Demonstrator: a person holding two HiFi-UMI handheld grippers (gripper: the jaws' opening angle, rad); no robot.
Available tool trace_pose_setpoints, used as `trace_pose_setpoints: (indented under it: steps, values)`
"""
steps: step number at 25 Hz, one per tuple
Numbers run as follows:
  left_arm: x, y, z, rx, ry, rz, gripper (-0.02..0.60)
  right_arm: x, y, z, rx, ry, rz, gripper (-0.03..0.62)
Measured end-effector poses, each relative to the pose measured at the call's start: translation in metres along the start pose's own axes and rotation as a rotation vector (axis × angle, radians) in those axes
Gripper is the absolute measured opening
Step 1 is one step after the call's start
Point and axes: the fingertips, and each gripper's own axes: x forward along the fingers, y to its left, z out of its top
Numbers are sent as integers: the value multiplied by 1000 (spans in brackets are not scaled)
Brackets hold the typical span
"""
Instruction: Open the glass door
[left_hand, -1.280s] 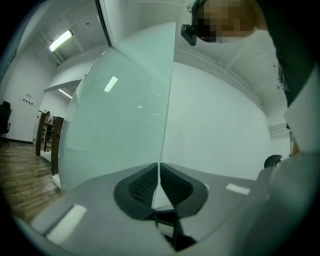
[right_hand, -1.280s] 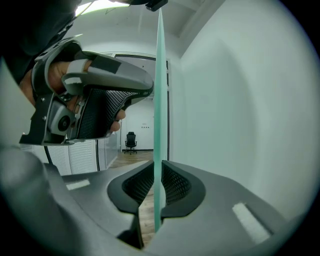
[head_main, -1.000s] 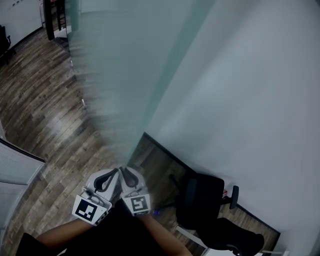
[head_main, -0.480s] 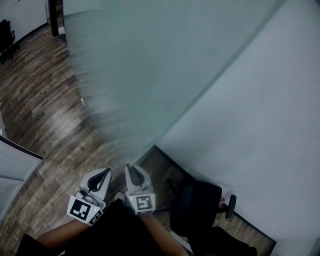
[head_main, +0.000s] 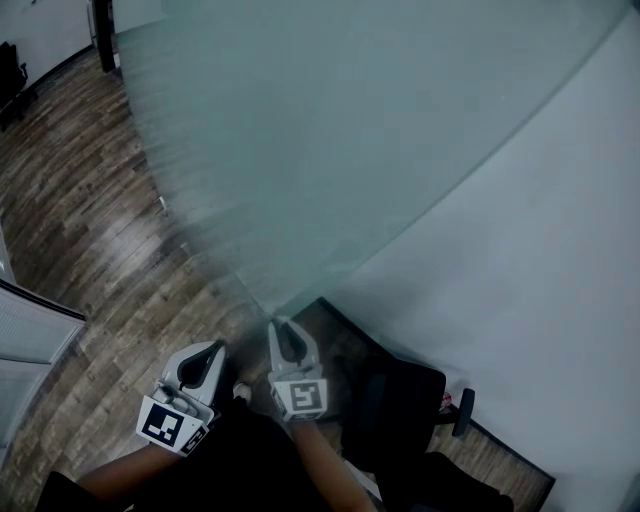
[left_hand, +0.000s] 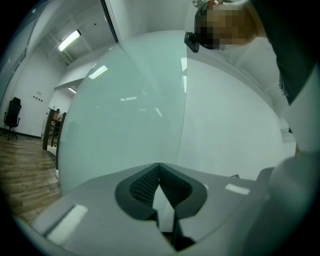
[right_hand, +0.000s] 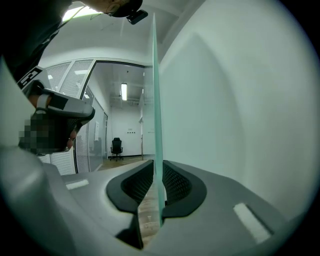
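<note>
The frosted glass door (head_main: 330, 150) fills the upper middle of the head view, its lower corner just ahead of my hands. My right gripper (head_main: 284, 328) straddles the door's free edge. In the right gripper view that thin greenish edge (right_hand: 156, 100) stands upright between the jaws of the right gripper (right_hand: 156, 167). It lies close to the right pad, with a gap of floor showing on its left. These jaws are opening. My left gripper (head_main: 212, 350) hangs shut and empty beside it, facing the door's pane (left_hand: 125, 125), and its fingertips (left_hand: 159, 167) meet.
A white wall (head_main: 520, 300) runs along the right, close behind the door. A black office chair (head_main: 400, 405) stands against it by my right arm. Wooden floor (head_main: 80, 200) spreads to the left, with a slatted partition (head_main: 30, 330) at the far left.
The door has swung toward the wall on the right and covers more of the head view. My right gripper went with its edge, away from the left gripper, which barely shifted.
</note>
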Motion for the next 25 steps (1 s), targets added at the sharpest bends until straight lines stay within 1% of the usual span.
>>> trace_pose_setpoints:
  steps: [5,9,13,16,18,21,23,25]
  values:
    - [20,-1,-3,-1,21,-49,0,8,-13,15,-8,-35,-23,61]
    - [36,2,-3,-5,33,-81,0,7,-27,13,-24,-11,-59,66]
    - [51,5,3,-24,37,-105,0,10,-42,15,-9,-8,-90,72]
    - [63,8,6,-23,38,-124,0,12,-56,11,3,7,-118,77]
    - [72,10,6,-25,47,-136,0,14,-66,6,9,31,-137,80]
    - [83,14,7,-28,64,-163,0,19,-76,11,19,43,-164,83]
    - [92,18,6,-41,77,-181,0,21,-84,7,17,68,-185,84]
    - [101,21,7,-51,82,-202,0,25,-94,8,21,62,-209,87]
